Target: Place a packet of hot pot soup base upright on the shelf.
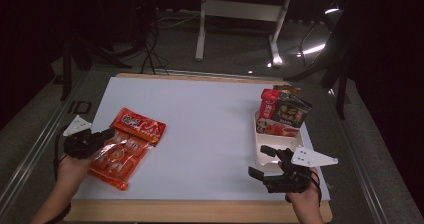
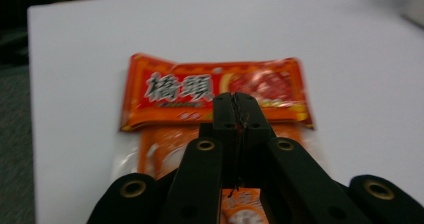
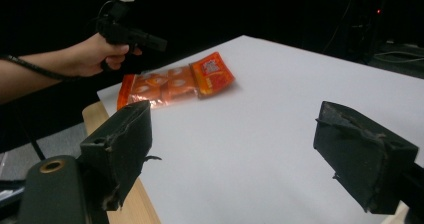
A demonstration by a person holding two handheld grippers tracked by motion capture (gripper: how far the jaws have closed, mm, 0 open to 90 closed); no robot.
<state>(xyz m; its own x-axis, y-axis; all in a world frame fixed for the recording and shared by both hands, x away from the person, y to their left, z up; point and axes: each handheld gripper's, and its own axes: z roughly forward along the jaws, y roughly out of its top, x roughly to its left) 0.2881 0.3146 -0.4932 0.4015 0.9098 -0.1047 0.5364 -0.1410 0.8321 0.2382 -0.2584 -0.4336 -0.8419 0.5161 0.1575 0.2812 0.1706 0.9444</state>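
1. Two hands come in at the bottom of the high view. The left hand-held gripper (image 1: 102, 135) sits over the orange snack bag (image 1: 126, 146), which lies flat on the left side of the desk (image 1: 210, 134). The right hand-held gripper (image 1: 263, 161) is open wide, next to a white tray (image 1: 265, 156) that holds other packets (image 1: 282, 113).
2. Black jaws in the left gripper view are pressed together above the orange snack bag (image 2: 215, 86). I cannot tell if they pinch it. The writing on the bag shows best here.
3. Wide-open jaws frame the right gripper view, with nothing between them. Far off, it shows the orange snack bag (image 3: 175, 81) from the side, lying flat.
4. I think the bag is light, soft, crinkly and slippery. A flat edge looks best to grab.
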